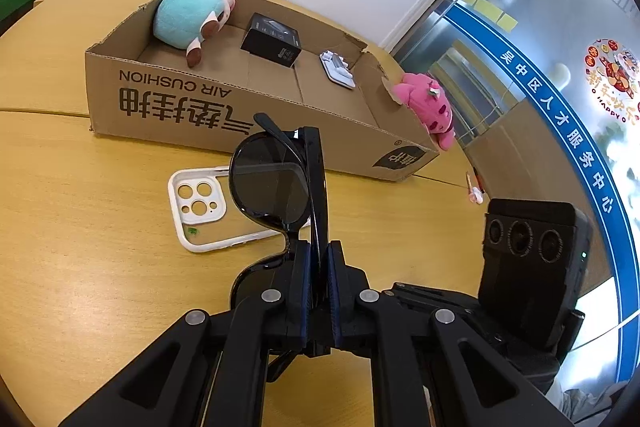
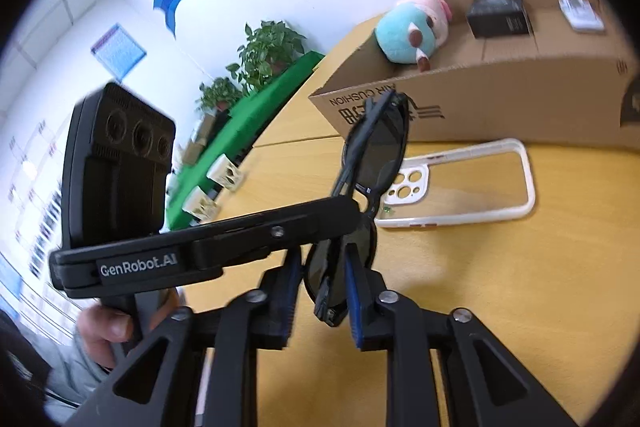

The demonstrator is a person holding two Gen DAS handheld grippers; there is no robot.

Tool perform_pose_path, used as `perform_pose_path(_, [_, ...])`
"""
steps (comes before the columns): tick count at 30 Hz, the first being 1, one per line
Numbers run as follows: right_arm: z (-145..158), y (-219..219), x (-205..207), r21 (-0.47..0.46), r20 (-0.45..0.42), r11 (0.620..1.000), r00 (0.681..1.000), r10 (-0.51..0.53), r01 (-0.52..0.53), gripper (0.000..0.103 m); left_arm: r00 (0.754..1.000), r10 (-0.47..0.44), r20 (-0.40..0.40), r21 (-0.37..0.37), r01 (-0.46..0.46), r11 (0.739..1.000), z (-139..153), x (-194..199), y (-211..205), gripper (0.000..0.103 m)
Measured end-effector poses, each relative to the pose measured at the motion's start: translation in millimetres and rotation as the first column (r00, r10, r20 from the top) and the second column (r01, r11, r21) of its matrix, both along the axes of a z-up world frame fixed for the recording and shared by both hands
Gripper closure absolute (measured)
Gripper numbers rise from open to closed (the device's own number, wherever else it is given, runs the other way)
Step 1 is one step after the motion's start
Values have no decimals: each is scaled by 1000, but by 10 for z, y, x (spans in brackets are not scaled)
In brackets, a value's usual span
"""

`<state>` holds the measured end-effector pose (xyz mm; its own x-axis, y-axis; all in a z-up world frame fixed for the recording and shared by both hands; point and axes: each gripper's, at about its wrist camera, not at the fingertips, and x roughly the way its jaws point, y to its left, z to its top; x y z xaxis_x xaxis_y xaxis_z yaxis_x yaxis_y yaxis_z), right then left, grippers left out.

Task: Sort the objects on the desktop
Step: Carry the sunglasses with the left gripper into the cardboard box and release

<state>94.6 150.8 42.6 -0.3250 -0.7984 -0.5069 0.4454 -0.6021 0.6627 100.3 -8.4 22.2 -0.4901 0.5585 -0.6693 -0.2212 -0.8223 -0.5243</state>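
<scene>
The left gripper [image 1: 319,267] is clamped on one pair of black sunglasses [image 1: 276,183], folded and held on edge above the desk [image 1: 80,227], blue pads pressing the frame from both sides. In the right wrist view the right gripper [image 2: 320,291] has its fingers spread on either side of the same sunglasses [image 2: 376,147]; the right-hand pad [image 2: 354,303] sits just beside the lower lens, but whether it touches cannot be told, and the left pad stands apart from it.

Below the glasses, one white-rimmed clear phone case [image 1: 200,211] lies flat on the desk, camera cut-outs toward its left end.

Past it, one open cardboard box [image 1: 248,107] stands toward the desk's far edge. Inside are three things: one teal-and-pink plush toy [image 1: 192,15] leaning in the far left corner, one small black box [image 1: 272,39] in the middle, one small white packet [image 1: 338,69] toward the right end. A second plush toy, pink [image 1: 430,107], hangs over the box's torn right corner.
</scene>
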Motion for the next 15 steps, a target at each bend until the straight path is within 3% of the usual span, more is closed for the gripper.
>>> perform_pose_path(6, [29, 0, -2, -21, 13, 1000, 1000, 11, -11, 71, 1000, -10, -1, 10, 10, 1000, 19, -28, 29, 96])
perform_pose_path(11, [72, 79, 35, -81, 5, 996, 999, 46, -45, 48, 1000, -17, 14, 58, 17, 998, 45, -49, -14, 96])
perform_pose_path(15, [128, 65, 45, -79, -14, 996, 999, 45, -46, 44, 1000, -19, 1, 63, 19, 998, 95, -43, -3, 96])
